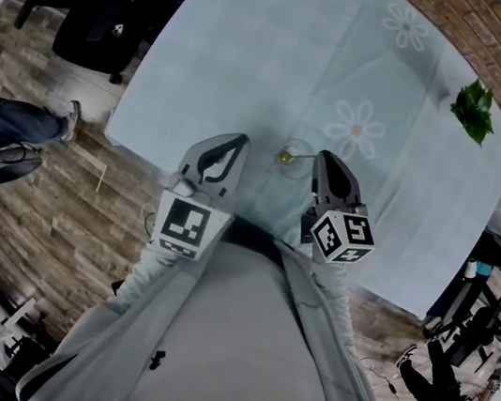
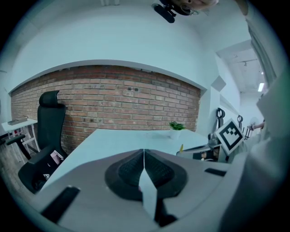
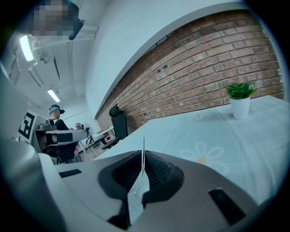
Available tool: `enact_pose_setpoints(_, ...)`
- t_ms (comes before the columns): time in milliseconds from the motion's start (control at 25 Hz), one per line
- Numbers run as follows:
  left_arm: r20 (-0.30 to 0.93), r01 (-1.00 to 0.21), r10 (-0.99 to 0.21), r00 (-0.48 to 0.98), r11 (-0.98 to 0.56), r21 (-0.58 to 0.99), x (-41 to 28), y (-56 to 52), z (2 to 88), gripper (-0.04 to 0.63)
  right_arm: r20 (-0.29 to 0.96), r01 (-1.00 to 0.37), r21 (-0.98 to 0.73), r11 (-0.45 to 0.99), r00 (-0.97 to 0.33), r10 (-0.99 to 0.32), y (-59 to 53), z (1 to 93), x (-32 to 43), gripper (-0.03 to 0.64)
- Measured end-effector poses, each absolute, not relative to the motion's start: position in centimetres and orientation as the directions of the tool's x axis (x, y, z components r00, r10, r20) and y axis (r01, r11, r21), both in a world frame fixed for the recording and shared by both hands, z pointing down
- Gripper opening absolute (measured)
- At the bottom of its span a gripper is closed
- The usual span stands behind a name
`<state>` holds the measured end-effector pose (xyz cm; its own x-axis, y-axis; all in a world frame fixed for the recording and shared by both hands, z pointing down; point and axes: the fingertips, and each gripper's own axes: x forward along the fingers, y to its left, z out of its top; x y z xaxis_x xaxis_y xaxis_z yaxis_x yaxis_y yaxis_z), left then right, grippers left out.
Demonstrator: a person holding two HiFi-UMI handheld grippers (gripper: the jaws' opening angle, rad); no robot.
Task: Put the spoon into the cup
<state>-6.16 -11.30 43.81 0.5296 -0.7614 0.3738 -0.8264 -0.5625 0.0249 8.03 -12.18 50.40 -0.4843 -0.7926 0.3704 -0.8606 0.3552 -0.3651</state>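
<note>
clearly the right gripper [image 1: 326, 158], the nearer one, is clamped on the thin spoon [image 1: 304, 154], whose long axis runs leftward from its tips to the small clear cup [image 1: 289, 152]; the yellowish end looks to be at the rim. left gripper [image 1: 239, 139] is closed, empty, just beside. flowered tablecloth [image 1: 258, 44]; brick wall [image 2: 113, 97] beyond.

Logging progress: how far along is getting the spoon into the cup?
Done: the right gripper has its jaws shut on the spoon. In hand: its yellow end is at the clear cup, inside or not unclear. To do: let go. The left gripper is shut, empty.
</note>
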Motion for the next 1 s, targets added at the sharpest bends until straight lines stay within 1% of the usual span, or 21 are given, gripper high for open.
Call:
enact_pose_setpoints(360, 0.365, -0.827, -0.766, 0.529, -0.562, 0.021, -6.51, -11.40, 43.53, 0.021, 0.407, -0.871, -0.347, 0.347, -0.474, -0.781, -12.19, 51.08, 7.82, 0.022)
enact_pose_setpoints(400, 0.364, -0.828, -0.767, 0.529, -0.561, 0.021, -6.55, -11.38, 43.48, 0.020, 0.410, -0.871, -0.348, 0.346, -0.474, -0.780, -12.19, 51.10, 7.84, 0.036)
enact_pose_setpoints(480, 0.362, -0.829, -0.769, 0.527, -0.558, 0.022, -6.69, -11.30, 43.39, 0.020, 0.416, -0.870, -0.355, 0.342, -0.475, -0.776, -12.18, 51.22, 7.83, 0.095)
enact_pose_setpoints(720, 0.359, -0.833, -0.774, 0.522, -0.553, 0.018, -6.98, -11.08, 43.11, 0.020, 0.421, -0.869, -0.366, 0.334, -0.475, -0.773, -12.10, 51.29, 7.80, 0.126)
enact_pose_setpoints(1000, 0.353, -0.833, -0.776, 0.523, -0.553, 0.019, -6.91, -10.95, 42.79, 0.020, 0.416, -0.869, -0.362, 0.336, -0.474, -0.776, -12.00, 51.12, 7.77, 0.137)
